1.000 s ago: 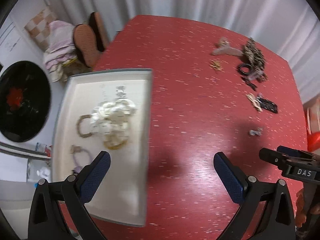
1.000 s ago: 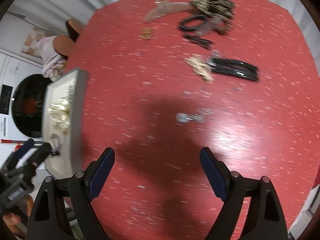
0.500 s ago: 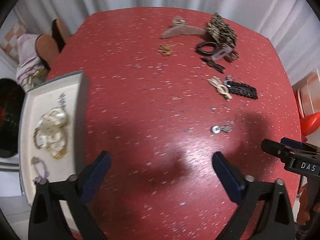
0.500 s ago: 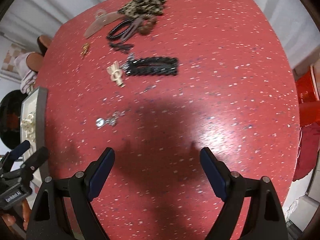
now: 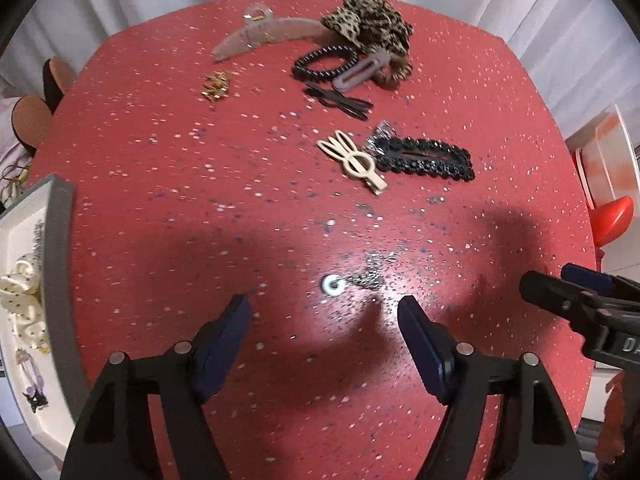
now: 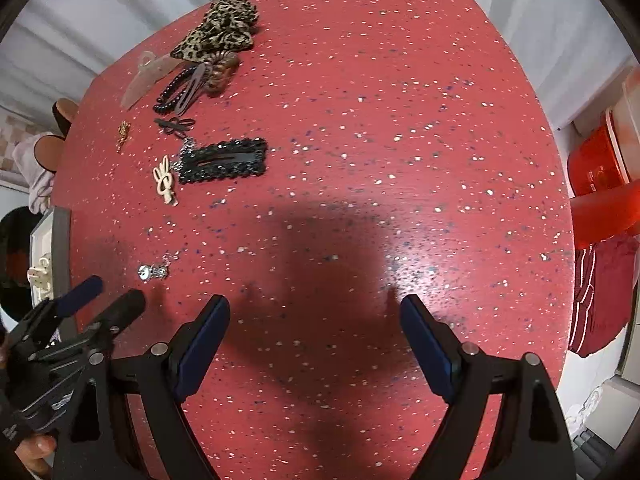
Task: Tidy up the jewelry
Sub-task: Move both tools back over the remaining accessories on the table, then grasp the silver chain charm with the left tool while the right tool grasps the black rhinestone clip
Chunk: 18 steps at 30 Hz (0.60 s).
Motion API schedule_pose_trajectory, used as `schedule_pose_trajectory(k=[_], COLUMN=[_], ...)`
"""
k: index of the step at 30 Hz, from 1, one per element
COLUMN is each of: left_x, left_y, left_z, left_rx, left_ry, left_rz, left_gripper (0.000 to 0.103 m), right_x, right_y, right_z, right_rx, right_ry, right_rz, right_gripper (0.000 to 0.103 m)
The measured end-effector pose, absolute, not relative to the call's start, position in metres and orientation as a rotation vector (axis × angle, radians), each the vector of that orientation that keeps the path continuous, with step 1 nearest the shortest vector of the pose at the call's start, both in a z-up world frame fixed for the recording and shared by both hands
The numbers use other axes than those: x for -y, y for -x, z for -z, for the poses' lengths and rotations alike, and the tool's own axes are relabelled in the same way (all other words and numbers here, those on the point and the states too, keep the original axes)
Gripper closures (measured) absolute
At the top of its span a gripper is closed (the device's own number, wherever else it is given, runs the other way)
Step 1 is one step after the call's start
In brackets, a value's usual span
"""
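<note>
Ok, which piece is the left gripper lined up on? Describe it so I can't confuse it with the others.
On the red speckled table, look just ahead of the open left gripper, well short of the cluster of hair clips. There lies the small silver earring, a round pale stud with a short glittery dangle. It lies alone and is far smaller than the cream bunny-ear clip and black beaded clip beyond it.

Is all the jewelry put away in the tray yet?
Not yet. The tray holds a cream scrunchie and a few pieces. The left gripper is open above a small silver earring. Clips and the leopard scrunchie lie on the table.
</note>
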<state>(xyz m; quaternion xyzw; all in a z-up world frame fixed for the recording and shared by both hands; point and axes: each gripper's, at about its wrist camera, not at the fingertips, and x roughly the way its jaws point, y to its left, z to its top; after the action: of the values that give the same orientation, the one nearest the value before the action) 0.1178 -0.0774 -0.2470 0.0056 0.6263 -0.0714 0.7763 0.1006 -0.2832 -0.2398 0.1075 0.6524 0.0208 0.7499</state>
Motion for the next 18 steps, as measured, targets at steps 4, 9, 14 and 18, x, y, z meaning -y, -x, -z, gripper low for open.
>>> schedule_pose_trajectory(k=[4,9,14,18], left_x=[0.087,0.100,0.107,0.107], left_y=[-0.120,-0.126,-0.129,-0.128], left_z=[0.255,0.263,0.264,0.264], left_rx=[-1.363,-1.358,-1.340,-1.334], left_ry=[-0.025,-0.033,-0.043,-0.047], left_rz=[0.156,0.143,0.124,0.115], left_gripper=[0.025,0.027,0.035,0.038], right_x=[0.290,0.284,0.266,0.248], right_y=[-0.107,-0.125,-0.147,-0.162], right_z=[0.240,0.238,0.235,0.237], right_rx=[-1.416,-1.391,-1.357,-1.347], right_ry=[-0.231,-0.184,-0.085,0.005], right_rz=[-0.054,-0.100,-0.207,-0.287], right_gripper=[0.014,0.014,0.014,0.014])
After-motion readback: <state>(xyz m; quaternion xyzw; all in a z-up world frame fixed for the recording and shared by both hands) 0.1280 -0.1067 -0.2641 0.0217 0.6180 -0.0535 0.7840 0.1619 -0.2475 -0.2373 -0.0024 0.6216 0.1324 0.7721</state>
